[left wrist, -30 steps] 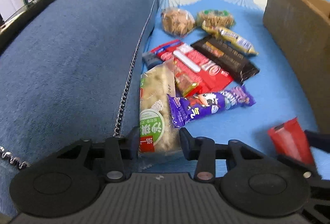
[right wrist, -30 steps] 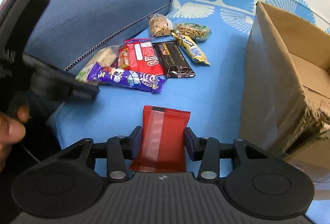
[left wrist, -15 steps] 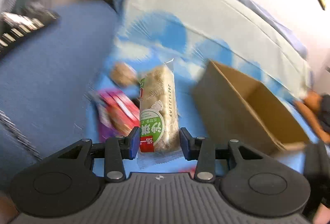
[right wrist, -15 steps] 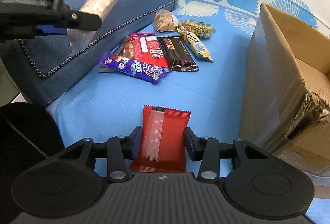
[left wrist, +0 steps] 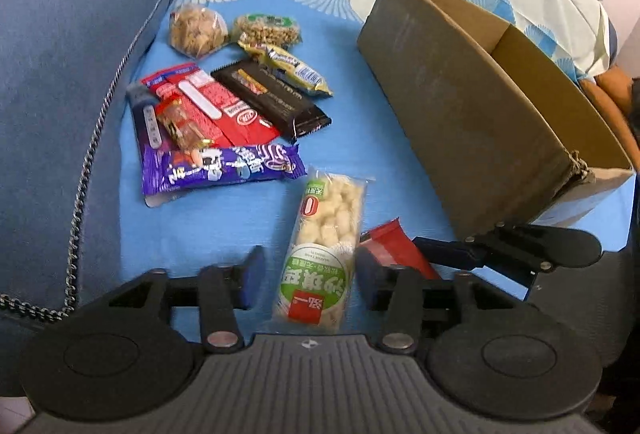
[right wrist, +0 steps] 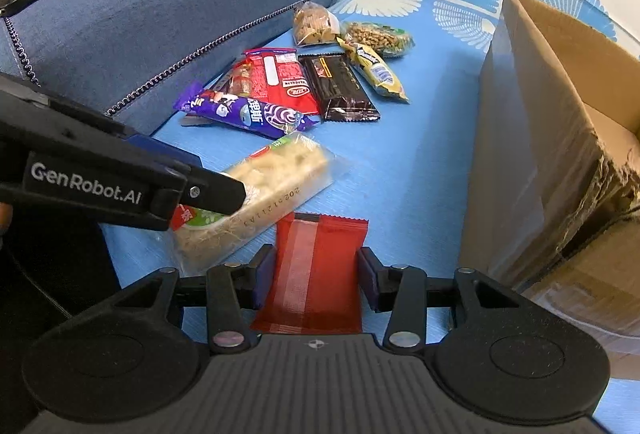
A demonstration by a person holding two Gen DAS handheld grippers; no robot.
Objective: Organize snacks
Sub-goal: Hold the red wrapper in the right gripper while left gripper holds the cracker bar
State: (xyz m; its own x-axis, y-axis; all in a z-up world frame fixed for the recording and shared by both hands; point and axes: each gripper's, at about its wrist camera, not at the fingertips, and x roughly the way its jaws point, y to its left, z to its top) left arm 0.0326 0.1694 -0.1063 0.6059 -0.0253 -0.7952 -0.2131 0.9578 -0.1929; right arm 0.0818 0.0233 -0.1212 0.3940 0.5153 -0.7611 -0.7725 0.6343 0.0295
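Left gripper (left wrist: 308,276) fingers opening, releasing rice-puff bar (left wrist: 324,246) beside red packet (right wrist: 316,274), clenched by right gripper (right wrist: 316,278); cardboard box (left wrist: 472,114) at 2 o'clock.

The left claw (left wrist: 310,280) tilts steeply downward, its jaws opening, both pads clear of the puffed-rice bar (left wrist: 324,254) lying between them. Just beside it, the right claw (right wrist: 316,274) tilts downward too, pads pressed on a red packet (right wrist: 316,270).

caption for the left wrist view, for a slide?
Left gripper opening around rice snack, beside cardboard box.
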